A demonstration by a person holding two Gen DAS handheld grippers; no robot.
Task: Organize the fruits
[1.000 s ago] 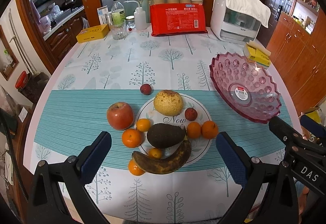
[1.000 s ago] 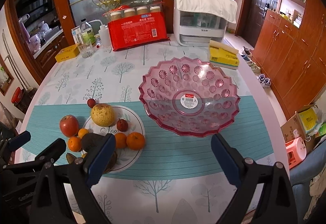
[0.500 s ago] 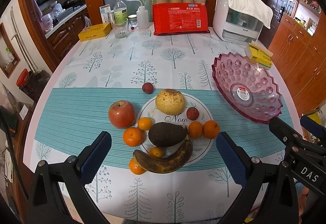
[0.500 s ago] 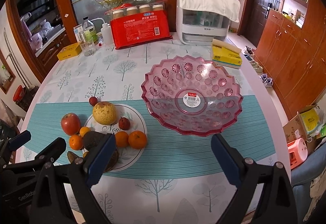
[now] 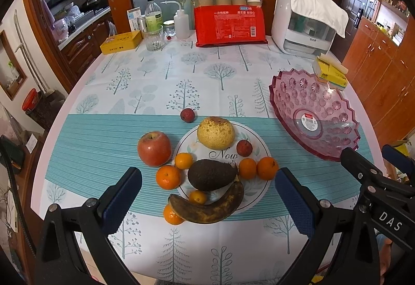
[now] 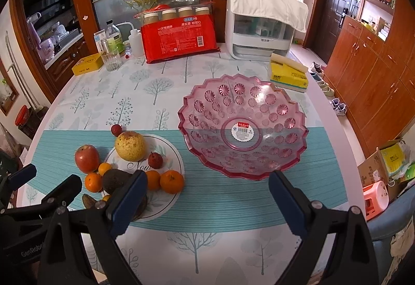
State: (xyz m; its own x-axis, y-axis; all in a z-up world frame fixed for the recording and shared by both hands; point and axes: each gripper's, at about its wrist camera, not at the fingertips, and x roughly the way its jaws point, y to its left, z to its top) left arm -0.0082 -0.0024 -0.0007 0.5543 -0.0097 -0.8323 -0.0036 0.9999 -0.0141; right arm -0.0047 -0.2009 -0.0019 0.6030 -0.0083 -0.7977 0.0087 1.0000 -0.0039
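The bench (image 5: 155,70), round and covered in a tree-print cloth with a teal striped band, carries everything; clutter (red pack, white appliance, bottles) sits along the far edge, well apart from the work zone, so the near half is free for sorting. The pink bowl (image 6: 243,127) sits on the right side of the bench, empty apart from a sticker at its centre, probably the target for the fruit. The white plate (image 5: 259,145) lies to its left, near but apart, with fruit piled on and round it, none sorted yet. The left tongs (image 5: 208,194) hang above the near edge, spread wide and empty, framing the fruit pile, likely lined up for a first pick. The right tongs (image 6: 207,199) are also spread wide and empty, aimed at the bowl's near rim, maybe waiting to steady or receive. The banana (image 5: 207,209), blackened, curls along the plate's near rim and touches the avocado (image 5: 210,175), which lies mid-plate. The yellow pear (image 5: 215,132) sits at the plate's far edge. The apple (image 5: 154,148) rests off the plate to the left. Six tangerines are scattered: two at the plate's right edge (image 5: 267,168), three on its left side (image 5: 168,177), one tucked between the avocado and the banana. Two lychees, one on the plate (image 5: 244,147), one off it on the cloth (image 5: 187,115). Loose round fruit could roll if nudged.
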